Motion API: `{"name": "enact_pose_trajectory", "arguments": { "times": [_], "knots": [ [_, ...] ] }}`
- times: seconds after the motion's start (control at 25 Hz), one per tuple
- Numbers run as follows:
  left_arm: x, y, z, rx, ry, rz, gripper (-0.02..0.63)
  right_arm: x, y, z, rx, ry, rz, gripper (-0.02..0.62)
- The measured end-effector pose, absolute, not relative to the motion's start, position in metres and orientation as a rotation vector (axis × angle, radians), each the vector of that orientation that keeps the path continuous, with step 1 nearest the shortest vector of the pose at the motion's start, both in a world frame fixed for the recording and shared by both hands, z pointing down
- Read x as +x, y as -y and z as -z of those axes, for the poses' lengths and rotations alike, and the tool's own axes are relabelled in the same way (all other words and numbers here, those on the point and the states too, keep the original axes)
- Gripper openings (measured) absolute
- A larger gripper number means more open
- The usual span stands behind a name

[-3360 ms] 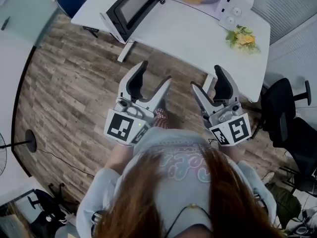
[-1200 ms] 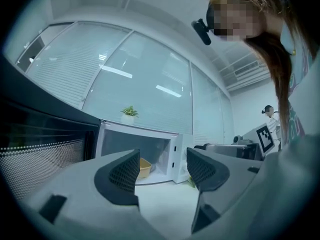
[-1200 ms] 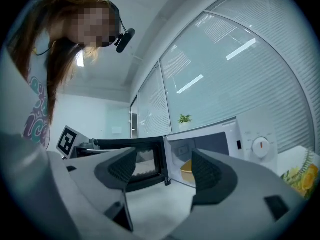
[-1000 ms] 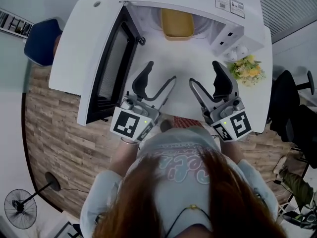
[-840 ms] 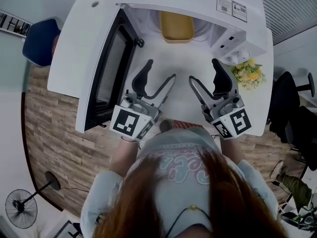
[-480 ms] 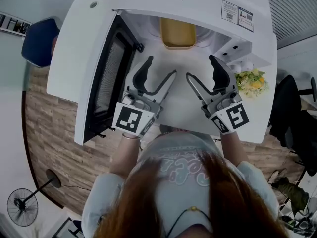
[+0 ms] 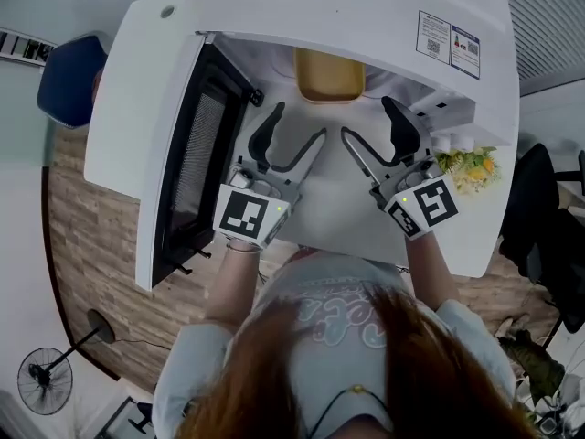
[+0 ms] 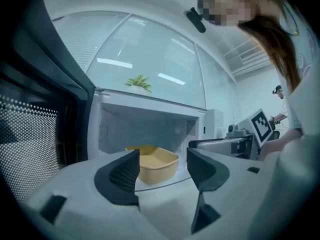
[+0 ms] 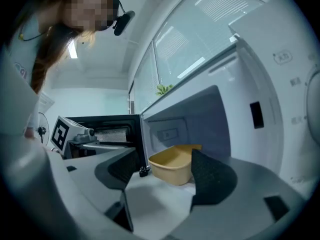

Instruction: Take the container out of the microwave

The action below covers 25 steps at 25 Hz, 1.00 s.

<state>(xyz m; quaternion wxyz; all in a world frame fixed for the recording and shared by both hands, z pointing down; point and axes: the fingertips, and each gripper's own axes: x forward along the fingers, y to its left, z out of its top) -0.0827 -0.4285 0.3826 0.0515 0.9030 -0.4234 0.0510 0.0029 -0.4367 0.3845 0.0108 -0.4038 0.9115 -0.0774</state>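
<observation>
Head view: container (image 7: 329,74) in microwave (image 7: 366,16), beyond L tongs (image 7: 297,123), R tongs (image 7: 367,120).

Clear microwave (image 7: 366,12) mouth; door (image 7: 128,135) at left

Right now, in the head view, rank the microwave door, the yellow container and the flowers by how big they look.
1. Door, by far the largest.
2. Container, partly hidden under the microwave top.
3. Flowers, only slightly smaller than the visible part of the container, so this is a close call.
</observation>
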Motion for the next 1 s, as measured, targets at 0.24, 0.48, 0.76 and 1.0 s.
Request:
{"name": "enact_pose_trajectory", "arguments": {
  "times": [0.24, 0.48, 0.76, 1.0],
  "knots": [
    [-0.079, 0.444, -0.399, 2.760, 1.276, -0.163, 0.267, -0.001, 0.453, -0.405, -1.282, -2.886, 0.262, 0.334],
    [-0.075, 0.455, -0.416, 2.753, 1.260, -0.200, 0.267, -0.002, 0.466, -0.421, -1.306, -2.906, 0.274, 0.334],
    [-0.075, 0.467, -0.434, 2.725, 1.271, -0.262, 0.267, -0.009, 0.471, -0.435, -1.279, -2.944, 0.287, 0.334],
    [-0.076, 0.475, -0.439, 2.715, 1.278, -0.254, 0.267, -0.014, 0.477, -0.440, -1.269, -2.943, 0.290, 0.331]
  ]
}}
